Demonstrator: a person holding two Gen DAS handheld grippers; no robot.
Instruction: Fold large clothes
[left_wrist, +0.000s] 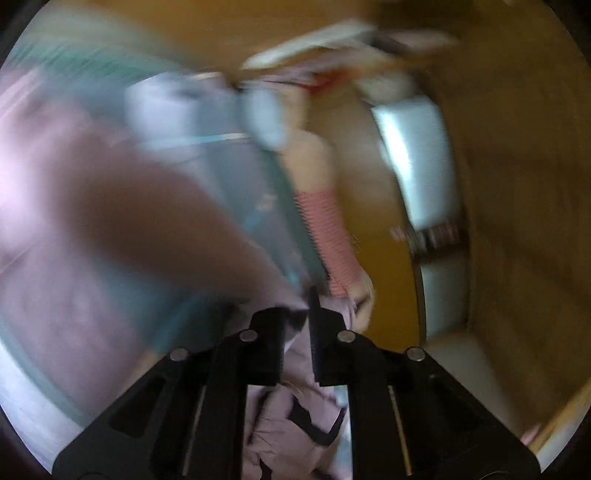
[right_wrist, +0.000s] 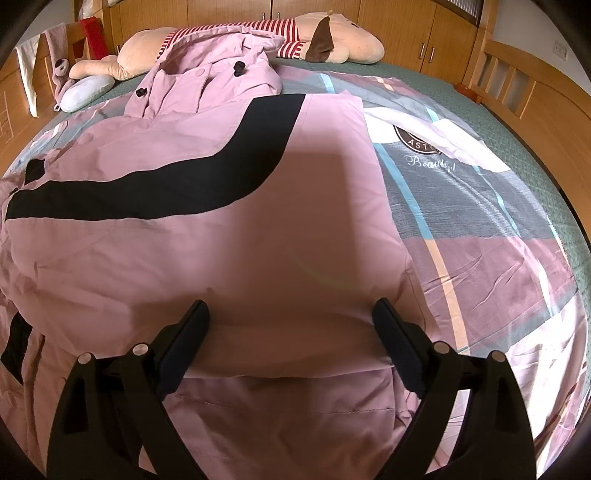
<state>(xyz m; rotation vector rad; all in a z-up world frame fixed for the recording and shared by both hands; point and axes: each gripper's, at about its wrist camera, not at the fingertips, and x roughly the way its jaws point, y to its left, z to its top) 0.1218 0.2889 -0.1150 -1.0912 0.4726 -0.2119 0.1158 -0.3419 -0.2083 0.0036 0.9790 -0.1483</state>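
Observation:
A large pink padded jacket (right_wrist: 258, 221) with a curved black band (right_wrist: 184, 177) lies spread on the bed, its hood and buttoned collar (right_wrist: 207, 85) at the far end. My right gripper (right_wrist: 291, 312) stands open low over the near part of the jacket, one finger on each side of a soft ridge of fabric. The left wrist view is badly blurred. In it my left gripper (left_wrist: 297, 306) is shut on a bunch of the pink jacket (left_wrist: 295, 417), which hangs down between and below its fingers.
A patchwork bed cover (right_wrist: 480, 229) lies under the jacket. A big plush toy in red-and-white stripes (right_wrist: 332, 40) and a pale blue cushion (right_wrist: 86, 92) lie at the far end. A wooden bed rail (right_wrist: 517, 85) runs along the right and wardrobe doors (right_wrist: 406, 22) stand behind.

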